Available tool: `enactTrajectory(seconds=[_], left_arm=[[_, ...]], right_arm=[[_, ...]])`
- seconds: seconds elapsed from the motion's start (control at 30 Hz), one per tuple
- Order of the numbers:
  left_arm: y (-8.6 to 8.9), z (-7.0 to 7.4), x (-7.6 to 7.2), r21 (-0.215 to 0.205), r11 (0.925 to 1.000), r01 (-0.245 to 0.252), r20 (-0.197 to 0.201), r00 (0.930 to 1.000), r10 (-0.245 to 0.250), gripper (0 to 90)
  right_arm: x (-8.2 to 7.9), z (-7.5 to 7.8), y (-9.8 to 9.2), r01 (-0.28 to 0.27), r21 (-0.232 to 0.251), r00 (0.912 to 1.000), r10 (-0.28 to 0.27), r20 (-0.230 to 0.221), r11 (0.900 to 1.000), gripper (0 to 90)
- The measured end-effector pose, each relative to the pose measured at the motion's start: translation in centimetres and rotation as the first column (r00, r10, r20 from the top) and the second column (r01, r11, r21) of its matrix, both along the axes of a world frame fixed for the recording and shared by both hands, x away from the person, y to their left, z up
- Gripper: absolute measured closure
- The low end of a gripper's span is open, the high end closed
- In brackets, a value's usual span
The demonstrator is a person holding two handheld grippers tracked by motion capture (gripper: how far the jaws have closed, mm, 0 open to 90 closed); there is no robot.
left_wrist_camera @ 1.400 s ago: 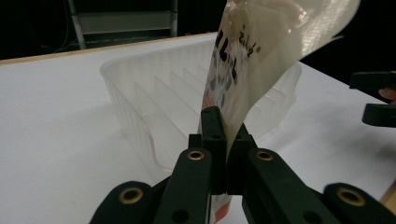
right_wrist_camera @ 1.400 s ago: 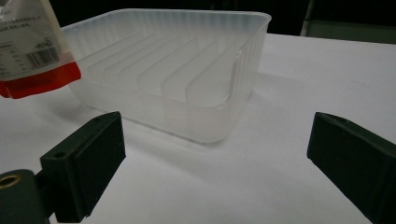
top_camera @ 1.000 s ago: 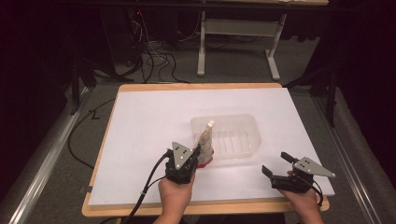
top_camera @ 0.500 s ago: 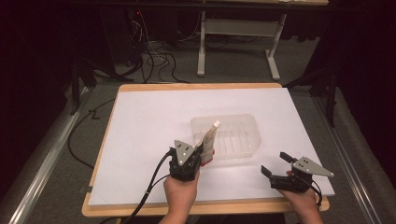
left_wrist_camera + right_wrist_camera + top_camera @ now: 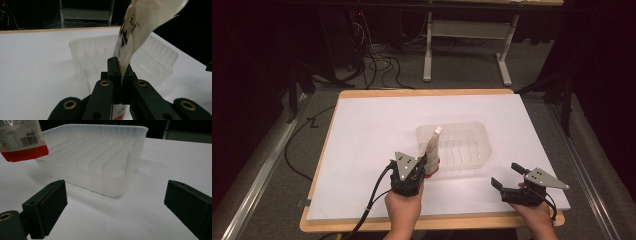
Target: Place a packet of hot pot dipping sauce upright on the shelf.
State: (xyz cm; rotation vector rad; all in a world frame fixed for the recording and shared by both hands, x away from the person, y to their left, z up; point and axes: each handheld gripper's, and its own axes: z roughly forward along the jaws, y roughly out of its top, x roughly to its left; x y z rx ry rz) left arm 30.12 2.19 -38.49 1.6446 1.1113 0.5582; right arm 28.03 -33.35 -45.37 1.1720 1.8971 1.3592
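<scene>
High view: left gripper (image 5: 426,161) is clamped on a red-bottomed pouch (image 5: 432,150) at the clear tray's (image 5: 479,135) near-left corner; right gripper (image 5: 512,176) sits gaping beside the tray.

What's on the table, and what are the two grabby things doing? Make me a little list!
table: white board top with a wooden edge
tray: clear ribbed plastic tray, nothing inside it
pouch: pale packet with a red bottom, held upright at the tray's near left corner
left gripper: shut on the pouch
right gripper: open, holding nothing, on the near side of the tray
</scene>
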Motion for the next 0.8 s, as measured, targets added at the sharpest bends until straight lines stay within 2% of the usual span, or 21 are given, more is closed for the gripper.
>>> enactTrajectory(seconds=[0.2,0.37,0.53,0.57,0.73,0.8], left_arm=[[0.0,0.2,0.2,-0.003,0.9999,-0.014,0.009,0.9999,0.014,89.9],[-1.2,0.3,0.0,0.003,0.9998,-0.017,0.007,0.9998,0.017,89.8],[-1.9,-0.1,-0.3,0.016,0.9999,-0.002,0.026,0.9997,0.002,89.6],[-2.0,-0.2,-0.7,0.019,0.9997,0.018,0.026,0.9995,-0.019,89.4],[-2.0,-0.7,-1.2,0.029,0.9983,0.05,0.022,0.9985,-0.051,88.3],[-1.8,-0.8,-1.6,0.034,0.9986,0.04,0.028,0.9988,-0.041,89.6]], right_arm=[[0.0,0.0,0.0,-0.001,0.001,1.0,0.001,0.001,1.0,5.0],[0.0,-0.1,0.0,0.001,0.002,1.0,-0.001,-0.005,1.0,5.0],[-0.1,0.0,-0.1,0.004,0.008,1.0,-0.004,-0.004,1.0,5.1],[0.0,0.0,-0.1,0.003,0.007,1.0,-0.003,-0.003,1.0,5.1],[0.0,0.0,-0.1,0.003,0.006,1.0,-0.003,-0.002,1.0,5.1],[0.0,0.0,-0.1,0.002,0.004,1.0,-0.002,-0.002,1.0,5.1]])
